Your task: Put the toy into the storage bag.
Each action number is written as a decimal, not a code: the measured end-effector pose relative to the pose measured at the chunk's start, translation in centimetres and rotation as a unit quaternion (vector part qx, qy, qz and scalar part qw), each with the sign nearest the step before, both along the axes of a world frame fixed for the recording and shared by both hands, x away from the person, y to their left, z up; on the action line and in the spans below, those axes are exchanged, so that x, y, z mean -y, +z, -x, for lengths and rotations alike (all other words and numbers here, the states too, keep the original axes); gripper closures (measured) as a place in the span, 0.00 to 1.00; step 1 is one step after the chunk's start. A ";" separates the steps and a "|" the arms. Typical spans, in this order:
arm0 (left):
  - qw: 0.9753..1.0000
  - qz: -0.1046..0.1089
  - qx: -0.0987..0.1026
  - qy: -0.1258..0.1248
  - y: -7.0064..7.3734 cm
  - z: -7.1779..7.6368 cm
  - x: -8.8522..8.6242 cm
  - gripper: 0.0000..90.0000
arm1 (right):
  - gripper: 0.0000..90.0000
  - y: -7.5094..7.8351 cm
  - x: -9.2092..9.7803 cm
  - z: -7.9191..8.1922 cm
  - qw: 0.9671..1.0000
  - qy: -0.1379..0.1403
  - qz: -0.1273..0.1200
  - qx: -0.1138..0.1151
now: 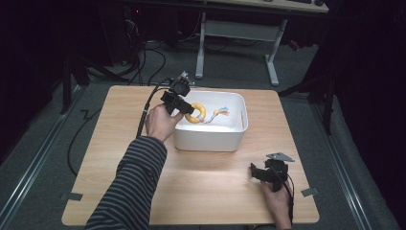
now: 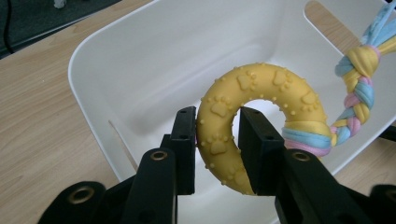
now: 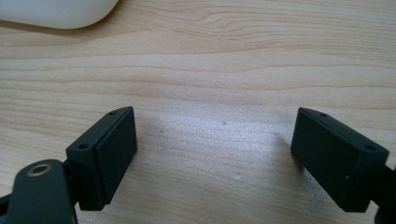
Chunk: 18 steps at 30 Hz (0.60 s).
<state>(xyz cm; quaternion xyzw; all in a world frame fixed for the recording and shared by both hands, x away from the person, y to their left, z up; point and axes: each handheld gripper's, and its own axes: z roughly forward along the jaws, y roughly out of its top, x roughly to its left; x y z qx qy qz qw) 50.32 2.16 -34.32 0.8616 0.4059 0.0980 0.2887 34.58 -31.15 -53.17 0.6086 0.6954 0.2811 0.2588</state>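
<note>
Left gripper (image 2: pixel 217 140) clamping the yellow ring toy (image 2: pixel 261 116)

I'm holding it over the white bin (image 1: pixel 210 139) (braided rope (image 2: pixel 357 93) trailing); right gripper (image 3: pixel 215 154) is gaping wide, gripping nothing.

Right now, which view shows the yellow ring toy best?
The left gripper view: the yellow ring toy is close, with paw prints visible, clamped by the left gripper. In the high view it is small, over the white bin.

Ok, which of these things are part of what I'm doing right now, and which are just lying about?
In the job:
- ring toy, yellow, with a braided rope tail, clamped over the bin
- left gripper, shut on the ring
- white bin

Lying about:
- right gripper, open and idle, low over bare table
- desk legs and floor cables beyond the table
</note>
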 end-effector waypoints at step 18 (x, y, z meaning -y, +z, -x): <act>0.999 -0.023 -0.023 0.000 -2.1 -0.6 1.1 0.76 | 0.16 0.0 0.0 0.0 1.000 0.000 0.000 0.000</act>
